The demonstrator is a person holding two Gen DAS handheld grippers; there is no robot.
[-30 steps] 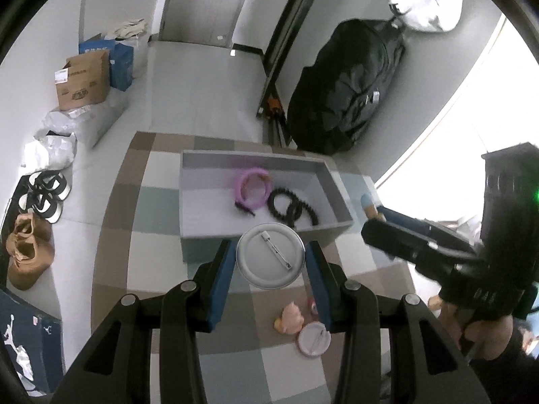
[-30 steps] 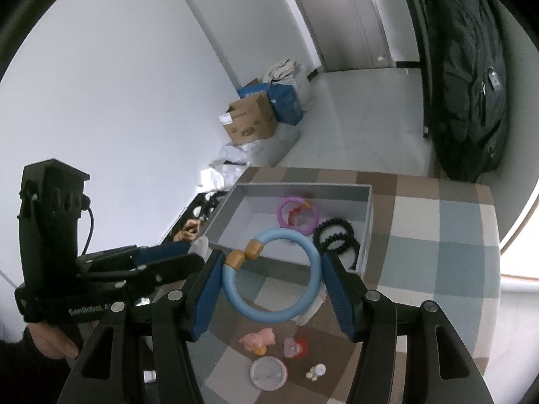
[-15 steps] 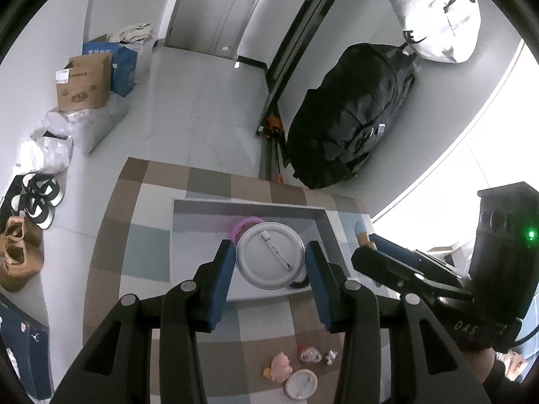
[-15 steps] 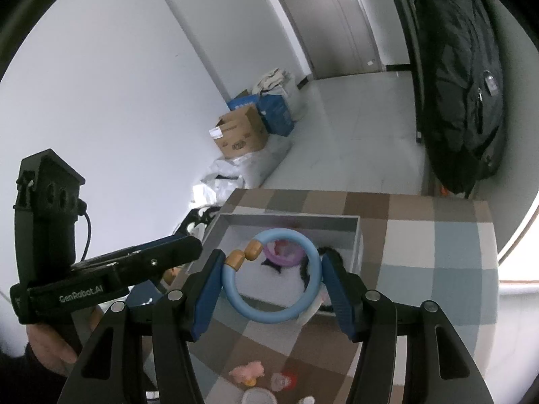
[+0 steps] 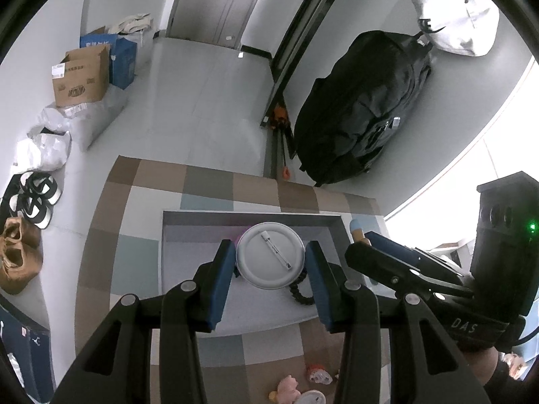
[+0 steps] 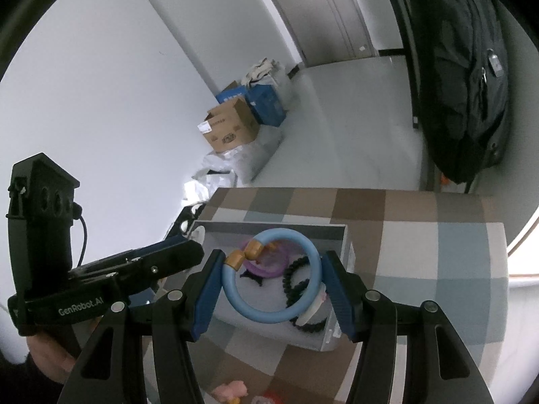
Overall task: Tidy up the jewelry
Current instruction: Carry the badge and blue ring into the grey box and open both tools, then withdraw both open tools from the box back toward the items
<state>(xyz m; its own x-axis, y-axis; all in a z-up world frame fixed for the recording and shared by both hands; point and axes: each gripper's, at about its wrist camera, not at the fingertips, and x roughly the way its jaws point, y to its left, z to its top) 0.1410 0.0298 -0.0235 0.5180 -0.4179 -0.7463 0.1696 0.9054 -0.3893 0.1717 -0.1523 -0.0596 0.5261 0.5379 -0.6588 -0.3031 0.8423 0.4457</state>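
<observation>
Grippers both loaded above grey tray [image 5: 188, 235]: left gripper [image 5: 271, 262] clamps round pin badge [image 5: 269, 256], right gripper [image 6: 271, 279] clamps blue bangle [image 6: 269, 316]. Lower inside tray walls, release over bare floor, clear of black bead bracelet [image 6: 296, 269].

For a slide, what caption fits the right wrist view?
Right gripper holds a blue ring bracelet over the grey tray of bracelets.

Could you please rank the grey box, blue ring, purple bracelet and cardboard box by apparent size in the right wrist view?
1. Grey box
2. Blue ring, though nearness to the camera inflates it
3. Cardboard box and purple bracelet: too alike to rank, the bracelet partly hidden
</observation>
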